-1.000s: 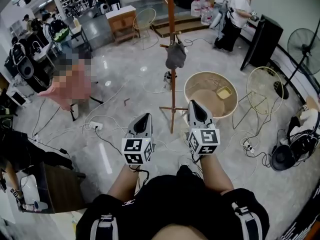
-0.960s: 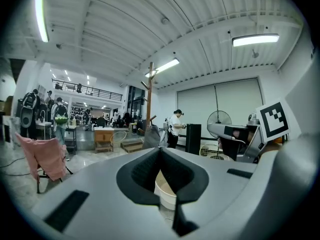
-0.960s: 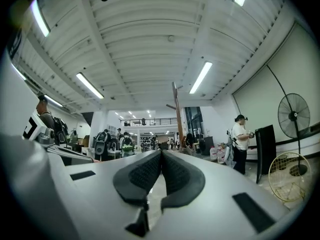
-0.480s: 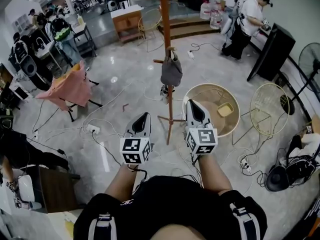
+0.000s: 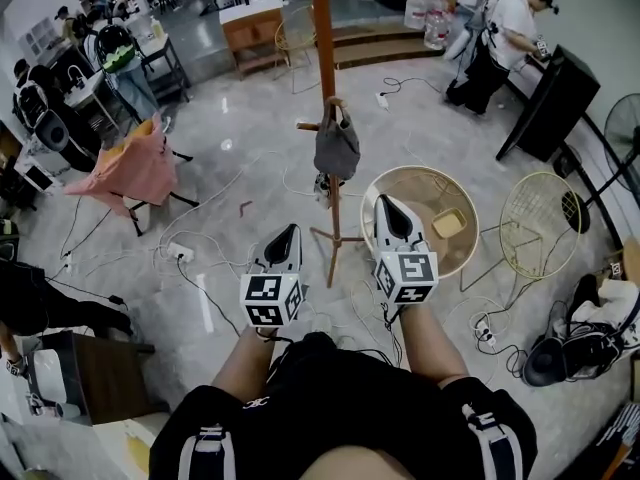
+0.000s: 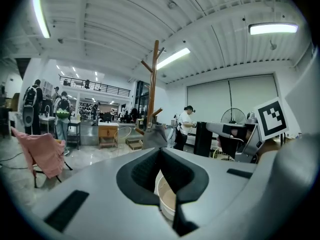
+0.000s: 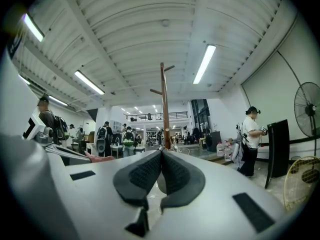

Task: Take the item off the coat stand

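- coat stand (image 5: pixel 323 78): wooden pole with pegs, upper centre of the head view, feet on the pale floor; also centre of the left gripper view (image 6: pixel 152 84) and the right gripper view (image 7: pixel 164 104).
- grey bag (image 5: pixel 337 148): hangs by its handles from a low peg on the coat stand, above and between the two grippers, well apart from both.
- left gripper (image 5: pixel 290 232): lower centre-left of the head view, jaws closed together, nothing between them, pointing towards the stand.
- right gripper (image 5: pixel 386 204): lower centre-right, jaws closed, pads meeting, empty.
- round beige tub (image 5: pixel 420 170): on the floor right of the stand, a yellow item (image 5: pixel 449 223) inside.
- wire chair (image 5: pixel 535 223): right of the tub.
- pink cloth (image 5: pixel 130 168): draped on a frame, left of the frame.
- person in a white top (image 5: pixel 505 28): upper right, standing.
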`<action>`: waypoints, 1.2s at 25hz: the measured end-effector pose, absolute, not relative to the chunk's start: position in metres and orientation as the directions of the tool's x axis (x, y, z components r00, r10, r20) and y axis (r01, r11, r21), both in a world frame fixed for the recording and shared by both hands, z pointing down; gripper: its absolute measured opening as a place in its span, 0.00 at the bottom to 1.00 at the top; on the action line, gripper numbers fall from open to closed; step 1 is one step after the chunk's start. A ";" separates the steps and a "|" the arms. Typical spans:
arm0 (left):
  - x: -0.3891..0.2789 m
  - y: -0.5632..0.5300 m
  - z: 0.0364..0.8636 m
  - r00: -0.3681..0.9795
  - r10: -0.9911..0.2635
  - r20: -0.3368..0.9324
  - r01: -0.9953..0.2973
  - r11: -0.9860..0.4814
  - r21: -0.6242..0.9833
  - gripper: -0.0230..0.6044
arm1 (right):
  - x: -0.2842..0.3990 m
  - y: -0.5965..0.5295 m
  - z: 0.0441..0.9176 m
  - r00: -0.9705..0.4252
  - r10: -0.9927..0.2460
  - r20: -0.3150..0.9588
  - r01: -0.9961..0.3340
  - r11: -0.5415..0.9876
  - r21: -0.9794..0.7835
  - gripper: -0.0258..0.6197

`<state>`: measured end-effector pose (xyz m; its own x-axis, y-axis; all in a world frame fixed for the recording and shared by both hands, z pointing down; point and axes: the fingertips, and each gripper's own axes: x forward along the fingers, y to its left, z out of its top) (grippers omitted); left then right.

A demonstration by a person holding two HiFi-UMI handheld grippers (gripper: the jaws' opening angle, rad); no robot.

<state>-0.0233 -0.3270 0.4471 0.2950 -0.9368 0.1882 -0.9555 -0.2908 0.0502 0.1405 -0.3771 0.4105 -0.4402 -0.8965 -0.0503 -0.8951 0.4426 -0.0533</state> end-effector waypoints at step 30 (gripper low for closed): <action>-0.118 -0.469 0.453 0.208 -0.963 0.173 -0.977 -0.197 0.074 0.06 | 0.041 -0.582 0.447 -0.528 -0.848 0.051 -0.849 0.529 0.011 0.54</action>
<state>-0.1185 -0.4692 0.4534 0.2076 -0.9629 0.1727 -0.9775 -0.1974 0.0745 0.0410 -0.5816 0.4470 -0.5278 -0.8478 0.0515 -0.8486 0.5290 0.0107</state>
